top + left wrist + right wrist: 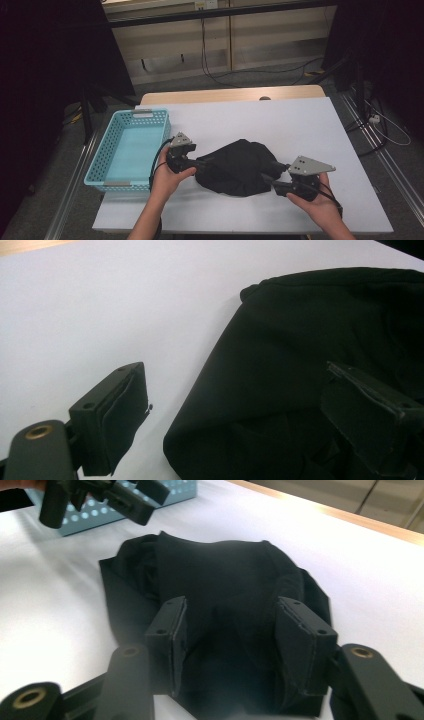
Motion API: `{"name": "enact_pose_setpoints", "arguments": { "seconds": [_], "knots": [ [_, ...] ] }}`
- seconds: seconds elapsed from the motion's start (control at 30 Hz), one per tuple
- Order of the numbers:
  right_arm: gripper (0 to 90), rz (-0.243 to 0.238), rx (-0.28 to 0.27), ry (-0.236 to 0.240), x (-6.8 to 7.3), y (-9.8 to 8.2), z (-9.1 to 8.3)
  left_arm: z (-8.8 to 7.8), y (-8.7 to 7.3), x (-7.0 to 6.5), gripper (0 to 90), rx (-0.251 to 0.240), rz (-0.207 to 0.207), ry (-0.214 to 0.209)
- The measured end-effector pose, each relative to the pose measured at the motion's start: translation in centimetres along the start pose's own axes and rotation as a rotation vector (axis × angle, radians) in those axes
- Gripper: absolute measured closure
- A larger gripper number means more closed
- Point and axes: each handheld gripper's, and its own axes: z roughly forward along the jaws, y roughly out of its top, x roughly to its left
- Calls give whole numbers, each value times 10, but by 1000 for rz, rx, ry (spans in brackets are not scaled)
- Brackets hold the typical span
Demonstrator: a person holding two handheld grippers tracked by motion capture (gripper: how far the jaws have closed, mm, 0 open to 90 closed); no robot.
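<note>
Holding a gripper in each hand, we flank a black cloth bundle (240, 167) that lies crumpled near the middle of the white table (300, 125). Its fabric is soft and matte, heaped into a rounded mound with loose folds at the edges. Our left gripper (235, 415) has its flat, padded black jaws spread wide, one over bare tabletop and the other above the cloth's curved edge, neither pressing it. Our right gripper (227, 645) has its blocky jaws parted too, straddling a fold of the bundle; we cannot tell whether the pads touch it. A light blue plastic basket (107, 145), rectangular with perforated walls, stands just left of the left gripper.
</note>
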Motion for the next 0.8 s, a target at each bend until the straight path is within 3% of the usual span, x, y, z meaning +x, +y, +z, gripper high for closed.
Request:
{"name": "enact_pose_setpoints", "arguments": {
  "seconds": [0.2, 0.4, 0.47, 0.57, 0.63, 0.67, 0.73, 0.8],
  "knots": [
    [371, -21, 23, -3, 1, 2, 6, -4, -3, 1, 120, 4, 1, 7],
    [328, -31, 11, -19, 5, 8, 7, -8, -4, 2, 119, -3, -7, 13],
    [350, -38, 8, -2, 8, 9, 9, -8, -5, 2, 119, -2, -11, 15],
    [457, -61, 33, 46, 15, 10, 14, -8, -6, 3, 119, -1, -17, 13],
    [622, -86, 64, 92, 19, 7, 19, -8, -6, 3, 119, -1, -17, 14],
    [634, -95, 94, 108, 21, 5, 22, -8, -6, 3, 119, -1, -15, 16],
    [601, -112, 139, 94, 23, 0, 30, -8, -6, 3, 119, 2, -13, 15],
    [514, -116, 167, 86, 22, -4, 36, -8, -6, 2, 119, 2, -13, 14]
  ]
}}
